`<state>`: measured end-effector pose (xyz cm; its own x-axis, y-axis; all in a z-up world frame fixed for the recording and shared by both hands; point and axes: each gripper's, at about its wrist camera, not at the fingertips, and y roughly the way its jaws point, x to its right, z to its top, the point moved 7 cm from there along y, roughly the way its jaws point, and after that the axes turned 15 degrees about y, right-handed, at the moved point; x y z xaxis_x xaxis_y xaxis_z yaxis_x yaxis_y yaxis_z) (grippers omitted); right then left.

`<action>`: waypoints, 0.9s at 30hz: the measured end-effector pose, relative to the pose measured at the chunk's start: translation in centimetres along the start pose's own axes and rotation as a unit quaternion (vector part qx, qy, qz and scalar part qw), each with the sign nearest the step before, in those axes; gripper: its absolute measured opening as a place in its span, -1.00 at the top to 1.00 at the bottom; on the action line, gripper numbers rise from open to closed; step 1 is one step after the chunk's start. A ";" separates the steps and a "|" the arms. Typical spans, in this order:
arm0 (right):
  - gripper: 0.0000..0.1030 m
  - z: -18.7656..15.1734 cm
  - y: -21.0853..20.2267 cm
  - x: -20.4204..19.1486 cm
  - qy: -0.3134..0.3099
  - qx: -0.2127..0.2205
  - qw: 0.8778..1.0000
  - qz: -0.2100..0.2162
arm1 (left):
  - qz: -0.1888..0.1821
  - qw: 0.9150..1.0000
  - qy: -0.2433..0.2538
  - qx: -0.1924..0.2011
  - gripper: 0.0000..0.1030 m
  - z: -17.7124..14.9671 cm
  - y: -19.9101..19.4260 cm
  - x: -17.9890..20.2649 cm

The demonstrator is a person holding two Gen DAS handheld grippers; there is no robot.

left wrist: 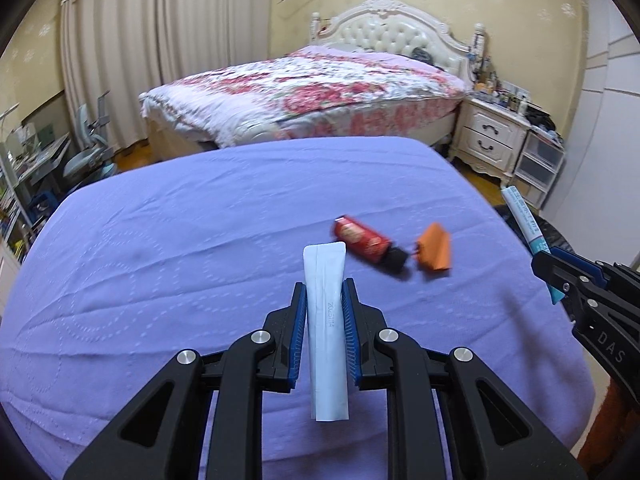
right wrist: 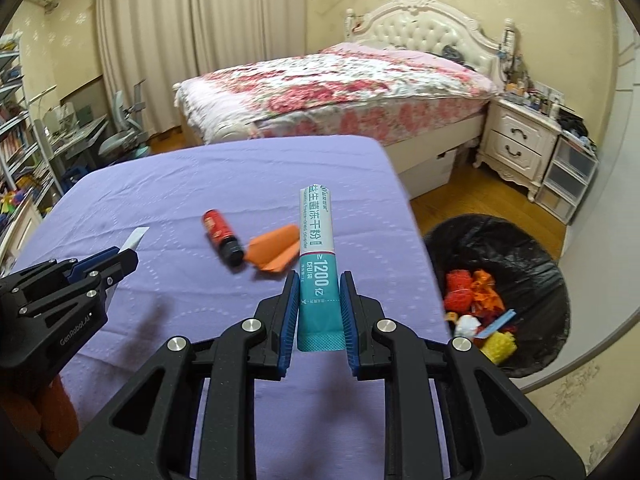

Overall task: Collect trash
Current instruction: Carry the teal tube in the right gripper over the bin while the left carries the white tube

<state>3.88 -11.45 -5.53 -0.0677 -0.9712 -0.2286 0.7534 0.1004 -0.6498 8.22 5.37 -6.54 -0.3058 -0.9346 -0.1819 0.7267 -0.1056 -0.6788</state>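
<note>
Teal sachet pinched in the right gripper and white sachet in the left gripper should stay clamped until above the bin, right of the purple table.

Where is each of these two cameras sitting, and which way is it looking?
Left wrist: rides on the left claw, looking forward and down over the purple table; its claw grips a white sachet, and the right claw shows at the right edge.
Right wrist: rides on the right claw, which grips a teal sachet; bin at right, left claw at left.
Shared: table, red bottle, orange paper, bed.
</note>
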 end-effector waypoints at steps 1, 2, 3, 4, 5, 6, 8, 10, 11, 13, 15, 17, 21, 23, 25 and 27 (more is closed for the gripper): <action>0.60 0.3 -0.2 0.8 0.005 0.005 1.000 -0.006 | -0.004 1.000 0.006 0.004 0.63 0.5 0.0 0.7; 0.60 0.6 -0.4 1.6 0.010 0.009 1.000 -0.011 | -0.010 1.000 0.014 0.008 0.63 1.2 0.1 1.6; 0.60 1.0 -0.5 2.7 0.017 0.014 1.000 -0.019 | -0.014 1.000 0.019 0.011 0.63 1.8 0.2 2.3; 0.60 1.3 -0.6 3.5 0.021 0.019 0.999 -0.025 | -0.018 0.999 0.024 0.015 0.63 2.3 0.3 3.0; 0.60 1.7 -0.8 4.4 0.026 0.024 0.999 -0.034 | -0.022 0.999 0.031 0.019 0.63 3.0 0.5 3.9; 0.60 2.0 -0.8 5.2 0.030 0.028 0.998 -0.039 | -0.025 0.999 0.035 0.023 0.63 3.5 0.6 4.6; 0.60 2.5 -1.0 6.8 0.042 0.034 0.997 -0.050 | -0.030 0.998 0.045 0.031 0.63 4.6 0.9 6.0; 0.60 3.0 -1.0 8.5 0.054 0.040 0.996 -0.062 | -0.038 0.997 0.052 0.035 0.63 5.6 1.4 7.2; 0.60 3.2 -1.1 9.2 0.058 0.043 0.995 -0.068 | -0.043 0.997 0.056 0.037 0.63 6.2 1.7 8.0; 0.60 3.7 -1.0 10.7 0.068 0.048 0.993 -0.080 | -0.050 0.996 0.062 0.040 0.63 7.0 2.2 9.3; 0.60 4.1 -0.8 12.0 0.078 0.053 0.992 -0.090 | -0.056 0.995 0.069 0.041 0.63 7.7 2.7 10.6; 0.60 4.3 -0.7 13.2 0.083 0.059 0.990 -0.101 | -0.059 0.994 0.079 0.042 0.63 8.4 3.4 11.8; 0.60 4.9 -0.2 15.4 0.101 0.067 0.986 -0.112 | -0.066 0.992 0.094 0.046 0.63 9.7 4.1 14.2; 0.60 5.1 0.1 16.5 0.110 0.069 0.984 -0.118 | -0.069 0.991 0.099 0.049 0.63 10.4 4.7 15.3; 0.60 5.2 0.5 17.4 0.116 0.070 0.983 -0.125 | -0.071 0.991 0.105 0.050 0.63 10.9 5.1 16.2; 0.60 5.4 0.7 18.2 0.120 0.070 0.981 -0.132 | -0.074 0.990 0.110 0.048 0.63 11.3 5.6 17.2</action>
<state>6.75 -30.23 -6.25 -0.4115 -0.8789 -0.2413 0.7708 -0.1944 -0.6067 14.01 -15.13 -5.44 -0.5310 -0.8117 -0.2433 0.7165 -0.2768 -0.6404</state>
